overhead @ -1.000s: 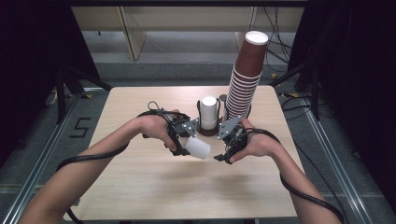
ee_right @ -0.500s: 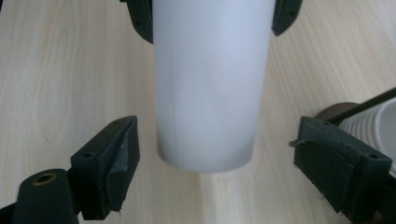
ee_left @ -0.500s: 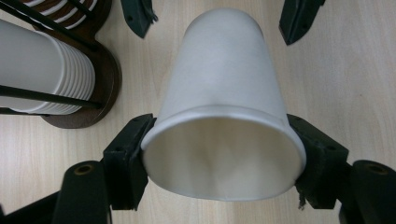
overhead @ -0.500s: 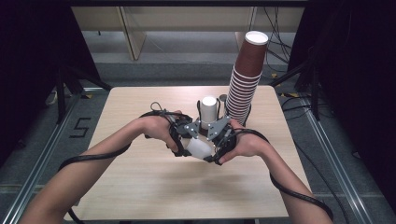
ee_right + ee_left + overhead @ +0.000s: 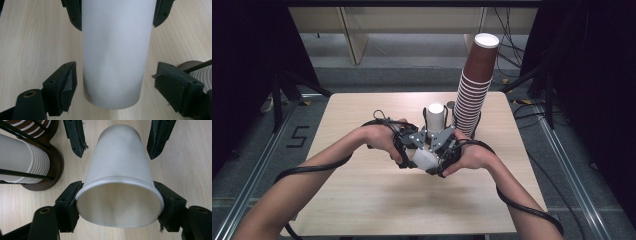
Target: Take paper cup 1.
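A white paper cup [image 5: 424, 159] lies level just above the table middle, between my two hands. My left gripper [image 5: 408, 154] is shut on it: in the left gripper view the pads [image 5: 71, 202] press both sides of the cup [image 5: 120, 170] at its open rim. My right gripper [image 5: 443, 157] faces it from the other side. In the right gripper view its jaws have just been closing and straddle the cup's closed end [image 5: 116, 50]. A gap shows on each side, so the pads [image 5: 67, 85] do not touch the cup.
A tall stack of brown cups [image 5: 474, 95] stands at the back right of the table [image 5: 362, 210]. Beside it a shorter stack of white cups [image 5: 435, 117] sits in a wire holder on a dark round base [image 5: 53, 170]. Cables trail off both grippers.
The right hand has moved left to the cup, and its jaws now stand around the cup's closed end. The left hand and the cup have stayed put.
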`<action>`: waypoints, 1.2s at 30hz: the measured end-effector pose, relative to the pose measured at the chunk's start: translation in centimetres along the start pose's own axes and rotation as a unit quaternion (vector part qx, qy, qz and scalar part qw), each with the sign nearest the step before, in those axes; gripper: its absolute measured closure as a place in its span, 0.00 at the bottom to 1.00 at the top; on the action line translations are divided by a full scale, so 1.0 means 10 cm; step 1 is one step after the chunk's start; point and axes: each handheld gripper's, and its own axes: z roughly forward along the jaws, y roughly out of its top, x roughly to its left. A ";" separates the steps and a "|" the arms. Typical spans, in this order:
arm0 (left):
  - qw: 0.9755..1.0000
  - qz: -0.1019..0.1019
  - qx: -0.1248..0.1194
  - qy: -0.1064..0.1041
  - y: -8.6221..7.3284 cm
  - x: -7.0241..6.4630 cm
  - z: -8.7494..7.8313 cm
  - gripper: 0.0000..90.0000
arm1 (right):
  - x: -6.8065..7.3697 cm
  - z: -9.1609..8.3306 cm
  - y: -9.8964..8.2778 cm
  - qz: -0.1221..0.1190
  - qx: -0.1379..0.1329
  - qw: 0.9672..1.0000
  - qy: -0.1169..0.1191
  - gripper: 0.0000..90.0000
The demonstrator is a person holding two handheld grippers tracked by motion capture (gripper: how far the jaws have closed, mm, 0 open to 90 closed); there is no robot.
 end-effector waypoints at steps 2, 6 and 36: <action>1.000 0.002 -0.003 0.000 0.01 0.00 0.00 0.33 | 0.00 0.01 0.00 0.000 0.000 1.000 0.000 0.22; 1.000 -0.001 -0.005 -0.001 0.01 0.00 -0.01 0.33 | 0.00 0.03 0.00 0.003 -0.002 1.000 0.004 0.23; 1.000 0.004 -0.007 0.001 0.04 -0.01 -0.02 0.34 | 0.03 0.06 -0.04 0.022 -0.002 1.000 0.008 0.40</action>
